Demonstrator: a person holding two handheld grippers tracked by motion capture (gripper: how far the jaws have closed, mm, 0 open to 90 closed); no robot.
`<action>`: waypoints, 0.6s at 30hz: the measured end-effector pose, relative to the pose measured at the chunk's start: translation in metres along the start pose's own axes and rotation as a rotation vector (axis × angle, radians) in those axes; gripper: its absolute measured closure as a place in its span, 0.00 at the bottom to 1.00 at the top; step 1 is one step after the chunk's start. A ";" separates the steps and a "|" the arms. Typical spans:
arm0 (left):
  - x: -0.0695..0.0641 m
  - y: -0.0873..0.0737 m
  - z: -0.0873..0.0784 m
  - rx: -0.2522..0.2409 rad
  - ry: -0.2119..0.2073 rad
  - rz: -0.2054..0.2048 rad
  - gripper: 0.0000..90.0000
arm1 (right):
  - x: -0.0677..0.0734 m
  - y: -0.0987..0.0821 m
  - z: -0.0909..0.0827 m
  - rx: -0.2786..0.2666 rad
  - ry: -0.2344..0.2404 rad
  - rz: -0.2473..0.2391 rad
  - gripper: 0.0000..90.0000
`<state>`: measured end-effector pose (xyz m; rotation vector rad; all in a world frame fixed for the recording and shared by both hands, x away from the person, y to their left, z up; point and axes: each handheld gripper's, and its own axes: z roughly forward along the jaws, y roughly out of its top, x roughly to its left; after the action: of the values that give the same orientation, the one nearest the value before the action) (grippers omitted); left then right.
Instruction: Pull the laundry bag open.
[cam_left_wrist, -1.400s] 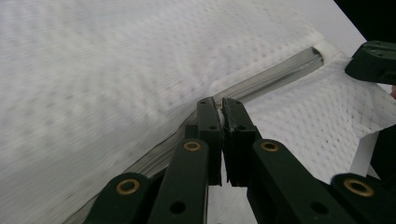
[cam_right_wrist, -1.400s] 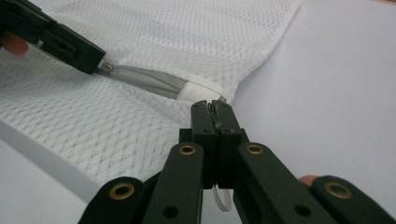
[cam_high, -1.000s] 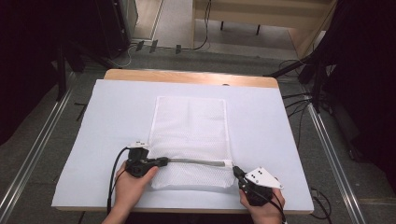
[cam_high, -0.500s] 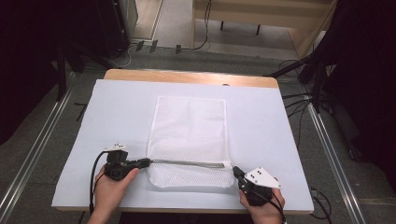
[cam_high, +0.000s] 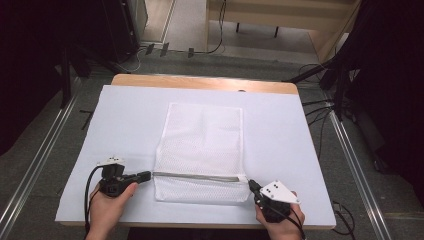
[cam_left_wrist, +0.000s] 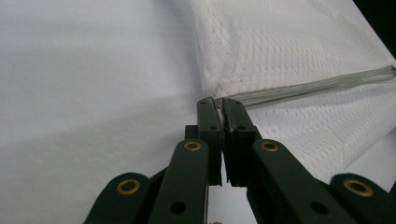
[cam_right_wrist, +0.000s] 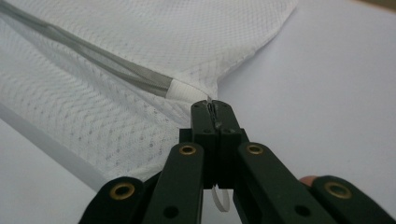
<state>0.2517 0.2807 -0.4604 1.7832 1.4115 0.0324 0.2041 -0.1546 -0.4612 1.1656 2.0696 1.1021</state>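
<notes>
A white mesh bag lies flat near the desk's front edge, its grey zipper running crosswise. The left gripper is clamped on the zipper's left end, the right gripper on the bag's right edge. No writing is readable.

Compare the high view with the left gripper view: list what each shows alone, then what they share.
High view alone: the whole mesh bag, the table's wooden far edge, the right claw at the zipper's right end, and the floor.
Left gripper view alone: the left claw close up, jaws shut on the bag's edge.
Shared: the grey zipper and the white table cover.
</notes>
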 end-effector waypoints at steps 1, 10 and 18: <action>0.001 -0.002 -0.001 -0.015 0.000 0.006 0.98 | 0.004 0.001 0.000 -0.003 -0.012 -0.029 1.00; 0.004 0.002 -0.014 -0.199 0.057 0.032 0.23 | 0.005 -0.001 -0.003 -0.004 0.025 0.004 0.93; 0.003 0.002 -0.024 -0.277 0.102 0.164 0.00 | -0.011 0.000 -0.004 -0.061 0.089 0.076 0.61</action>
<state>0.2422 0.2972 -0.4448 1.6780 1.2591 0.3912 0.2067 -0.1657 -0.4589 1.1939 2.0575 1.2649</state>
